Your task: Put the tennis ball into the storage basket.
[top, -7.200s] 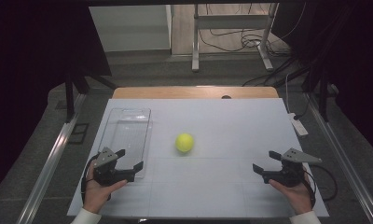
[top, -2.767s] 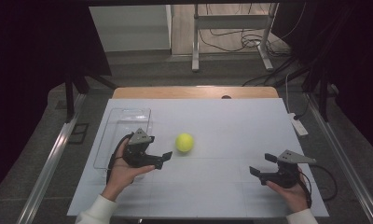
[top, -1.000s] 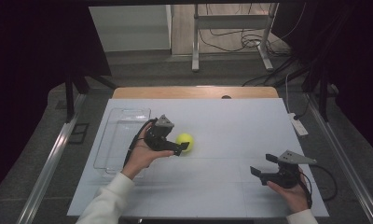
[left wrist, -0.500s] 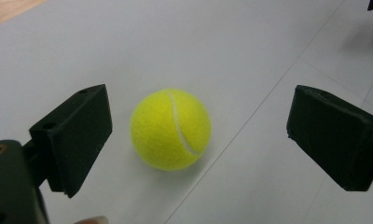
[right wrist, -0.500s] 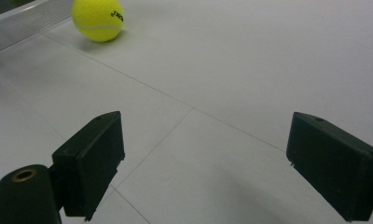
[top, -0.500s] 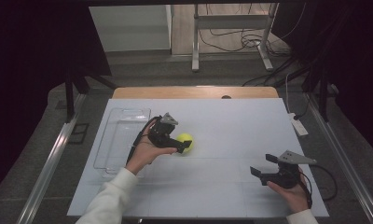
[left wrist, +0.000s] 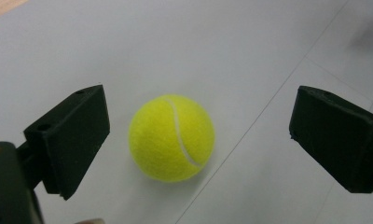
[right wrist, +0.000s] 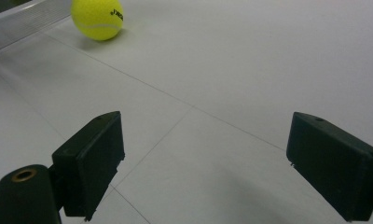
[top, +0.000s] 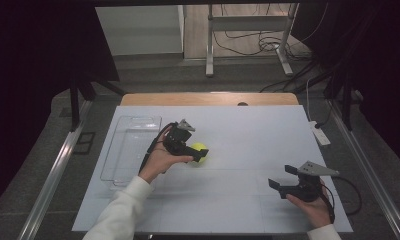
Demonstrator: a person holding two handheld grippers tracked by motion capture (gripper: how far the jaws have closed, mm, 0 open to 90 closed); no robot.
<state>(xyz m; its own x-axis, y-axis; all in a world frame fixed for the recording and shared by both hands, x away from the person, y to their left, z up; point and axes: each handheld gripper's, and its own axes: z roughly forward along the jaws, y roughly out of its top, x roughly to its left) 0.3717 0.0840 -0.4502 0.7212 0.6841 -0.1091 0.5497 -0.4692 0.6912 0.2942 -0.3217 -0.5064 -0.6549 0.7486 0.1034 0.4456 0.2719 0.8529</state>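
Observation:
A yellow tennis ball (top: 202, 155) rests on the white table (top: 253, 130), left of centre. My left gripper (top: 197, 150) has reached it from the left. In the left gripper view the ball (left wrist: 171, 137) lies between the two black jaws, nearer the left one, with a gap on each side. Those jaws have just been opening and the left gripper (left wrist: 203, 140) stands open around the ball. My right gripper (top: 284, 176) is held low at the front right, open with nothing in it (right wrist: 212, 158). It looks across the table at the ball (right wrist: 97, 17).
A clear plastic tray (top: 119, 120) lies along the table's left side, just left of the left hand; its rim (right wrist: 21, 18) also shows behind the ball. A small white device (top: 319, 134) sits at the right edge. A wooden strip (top: 208, 98) borders the back.
My left gripper has travelled from the front left, past the tray, rightward to the ball and now straddles it. The ball and the right gripper have stayed put.

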